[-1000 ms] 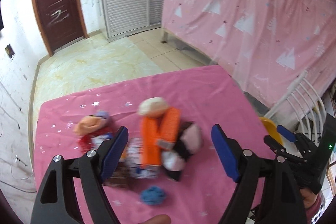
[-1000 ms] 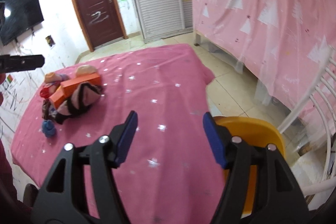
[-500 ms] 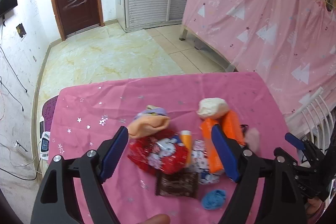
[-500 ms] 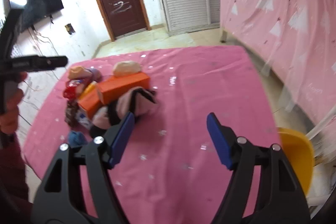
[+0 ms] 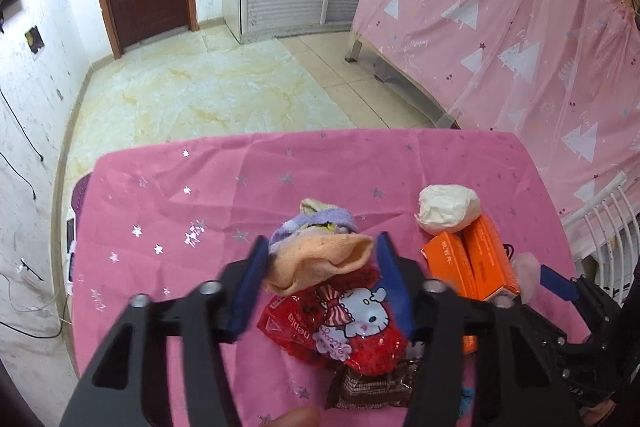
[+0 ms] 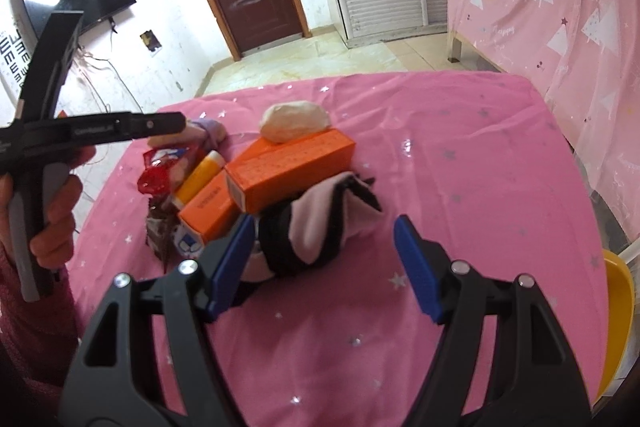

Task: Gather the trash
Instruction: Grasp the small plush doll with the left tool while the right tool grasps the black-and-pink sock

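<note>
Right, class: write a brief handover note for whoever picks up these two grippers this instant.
Left gripper: jaws open, straddling the peach sock on the pile, not gripping.
Right gripper: jaws open, empty, by the black-and-pink sock.
Red Hello Kitty wrapper, brown wrapper, orange boxes and white wad all lie on the pink table.
Nothing collected yet; everything remains.

The left gripper's (image 5: 318,281) blue pads were smeared with motion blur. A brown wrapper (image 5: 370,385) lay mostly hidden under the red snack bag (image 5: 340,323). A small blue object (image 5: 466,401) showed only as a sliver behind the gripper's arm. The yellow bin (image 6: 618,315) was cut off by the right view's edge.
</note>
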Demonstrator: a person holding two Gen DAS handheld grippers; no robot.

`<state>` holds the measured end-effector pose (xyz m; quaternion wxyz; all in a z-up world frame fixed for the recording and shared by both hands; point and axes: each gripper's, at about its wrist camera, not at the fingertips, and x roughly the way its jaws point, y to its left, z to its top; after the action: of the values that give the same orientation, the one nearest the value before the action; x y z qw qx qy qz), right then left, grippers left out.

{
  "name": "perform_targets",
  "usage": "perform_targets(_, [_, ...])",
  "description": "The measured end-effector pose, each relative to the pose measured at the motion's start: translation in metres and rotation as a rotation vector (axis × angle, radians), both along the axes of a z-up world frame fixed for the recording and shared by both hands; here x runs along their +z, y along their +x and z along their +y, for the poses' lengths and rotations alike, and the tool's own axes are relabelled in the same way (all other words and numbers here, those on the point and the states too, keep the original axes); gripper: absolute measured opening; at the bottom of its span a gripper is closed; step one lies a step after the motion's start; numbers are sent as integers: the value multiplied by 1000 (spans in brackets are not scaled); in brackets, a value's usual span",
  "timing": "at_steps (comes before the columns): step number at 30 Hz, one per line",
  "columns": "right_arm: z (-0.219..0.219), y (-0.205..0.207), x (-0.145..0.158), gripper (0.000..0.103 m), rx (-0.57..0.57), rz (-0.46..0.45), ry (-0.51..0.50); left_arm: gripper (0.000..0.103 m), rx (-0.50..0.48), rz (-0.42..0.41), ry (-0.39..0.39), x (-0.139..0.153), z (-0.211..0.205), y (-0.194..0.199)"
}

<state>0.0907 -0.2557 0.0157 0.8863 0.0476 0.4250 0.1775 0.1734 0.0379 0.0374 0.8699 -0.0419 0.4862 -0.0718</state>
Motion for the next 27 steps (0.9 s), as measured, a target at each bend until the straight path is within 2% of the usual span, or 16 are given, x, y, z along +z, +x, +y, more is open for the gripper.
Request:
perform_targets(5, [9, 4, -3, 67, 13, 20, 12, 21, 1, 13, -2, -9, 1, 1])
perform_targets(9, [16, 3, -3, 43, 30, 12, 17, 10, 15, 5, 4, -10, 3, -2])
perform_targets(13, [20, -2, 3, 35, 25, -22, -13, 8, 33, -16, 7, -5, 4, -8])
perform_targets(14, [19, -4, 5, 30, 21, -35, -15, 8, 35, -21, 6, -3, 5, -10])
perform_targets(21, [8, -19, 23, 29, -6, -101, -9, 8, 38, -93, 15, 32, 0, -28])
perform_targets(27, [-8, -31, 37, 29, -32, -148, 7, 8, -1, -140, 22, 59, -21, -46])
